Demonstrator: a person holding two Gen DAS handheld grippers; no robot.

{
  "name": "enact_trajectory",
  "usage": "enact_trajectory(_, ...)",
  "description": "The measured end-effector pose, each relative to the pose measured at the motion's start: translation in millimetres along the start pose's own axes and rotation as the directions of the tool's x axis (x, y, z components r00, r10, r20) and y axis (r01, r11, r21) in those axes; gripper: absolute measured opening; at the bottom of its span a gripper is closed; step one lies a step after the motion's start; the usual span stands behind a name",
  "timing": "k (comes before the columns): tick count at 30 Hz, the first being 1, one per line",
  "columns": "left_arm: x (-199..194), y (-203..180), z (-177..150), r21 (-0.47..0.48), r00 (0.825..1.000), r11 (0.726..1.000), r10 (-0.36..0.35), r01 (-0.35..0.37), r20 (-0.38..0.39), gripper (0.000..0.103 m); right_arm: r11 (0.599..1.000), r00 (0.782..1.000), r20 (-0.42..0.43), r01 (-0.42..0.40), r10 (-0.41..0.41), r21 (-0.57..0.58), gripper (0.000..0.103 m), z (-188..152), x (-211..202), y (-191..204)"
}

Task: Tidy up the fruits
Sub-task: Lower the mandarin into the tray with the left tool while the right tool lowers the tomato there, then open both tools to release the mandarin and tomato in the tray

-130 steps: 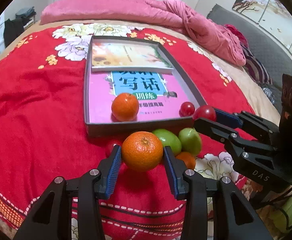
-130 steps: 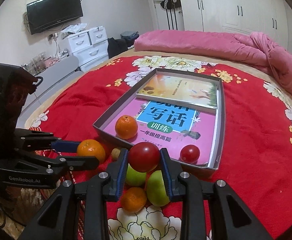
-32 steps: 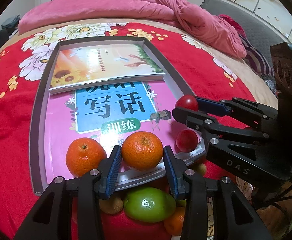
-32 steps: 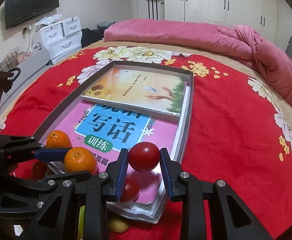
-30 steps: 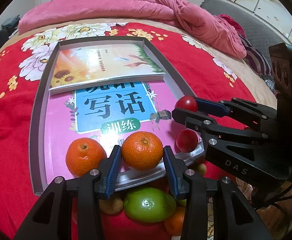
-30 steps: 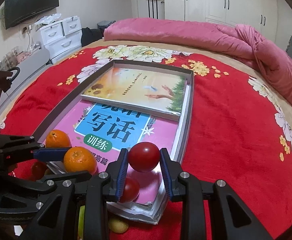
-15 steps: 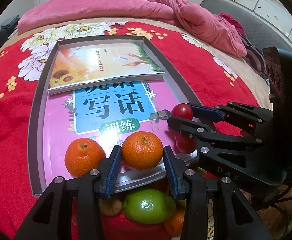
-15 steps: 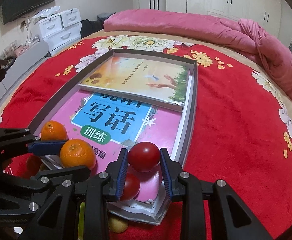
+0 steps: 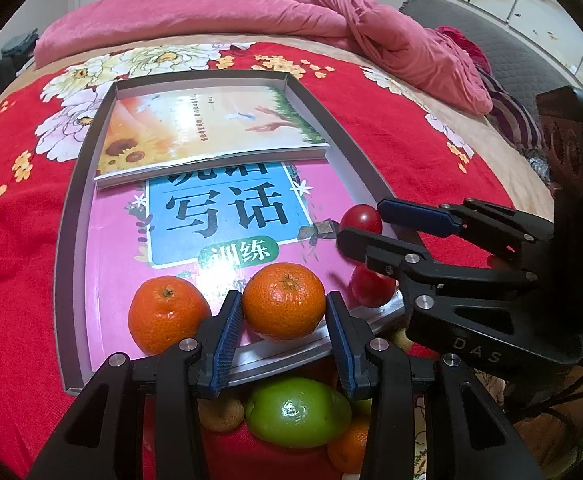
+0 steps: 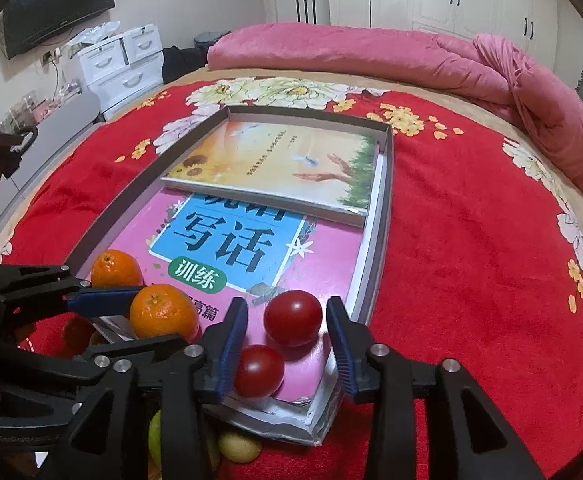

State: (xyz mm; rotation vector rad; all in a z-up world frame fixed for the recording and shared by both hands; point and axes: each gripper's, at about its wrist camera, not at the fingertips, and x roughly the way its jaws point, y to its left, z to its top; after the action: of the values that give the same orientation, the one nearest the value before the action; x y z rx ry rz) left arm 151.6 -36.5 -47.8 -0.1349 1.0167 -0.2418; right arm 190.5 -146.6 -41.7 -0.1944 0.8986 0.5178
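Note:
A grey tray [image 9: 61,240] holds two books on the red bedspread. My left gripper [image 9: 279,322] is open around an orange [image 9: 284,300] resting at the tray's near edge, beside a second orange [image 9: 167,312]. My right gripper [image 10: 287,334] is open around a red tomato [image 10: 292,318] lying on the pink book; another tomato [image 10: 258,370] lies just nearer. In the left wrist view both tomatoes [image 9: 361,219] show by the right gripper's fingers [image 9: 415,216]. A green fruit [image 9: 297,412], another orange [image 9: 345,450] and a brownish fruit [image 9: 219,414] lie on the bedspread in front of the tray.
The tray [image 10: 383,216] holds a pink book [image 10: 251,252] with a sunflower book [image 10: 283,164] on its far half. A pink duvet [image 10: 371,56] lies across the bed's far end. White drawers [image 10: 119,64] stand at left.
Both grippers have opened. The orange and the tomato that were held now rest in the tray between the spread fingers.

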Motion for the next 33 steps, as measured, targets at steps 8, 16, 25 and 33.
enact_trajectory(8,-0.4,2.9,0.3,-0.011,1.0,1.0,-0.013,0.013,-0.001,0.044,1.0,1.0,0.022,0.007,-0.007,0.012,0.043,0.4,-5.9,-3.9)
enact_trajectory(16,-2.2,2.4,0.3,-0.012,1.0,1.0,-0.025,0.025,0.004,0.05,1.0,0.998,0.059,0.006,-0.007,0.016,0.049,0.6,-15.4,-5.1)
enact_trajectory(25,-9.8,1.6,0.3,-0.023,0.999,0.999,-0.038,0.038,0.018,0.059,1.0,0.995,0.096,0.012,-0.014,0.023,0.058,0.5,-25.9,-7.1)
enact_trajectory(33,-17.2,2.4,0.7,-0.031,0.999,0.999,-0.036,0.036,0.029,0.065,0.999,0.993,0.117,0.025,-0.029,0.039,0.062,-0.6,-34.1,-11.4)
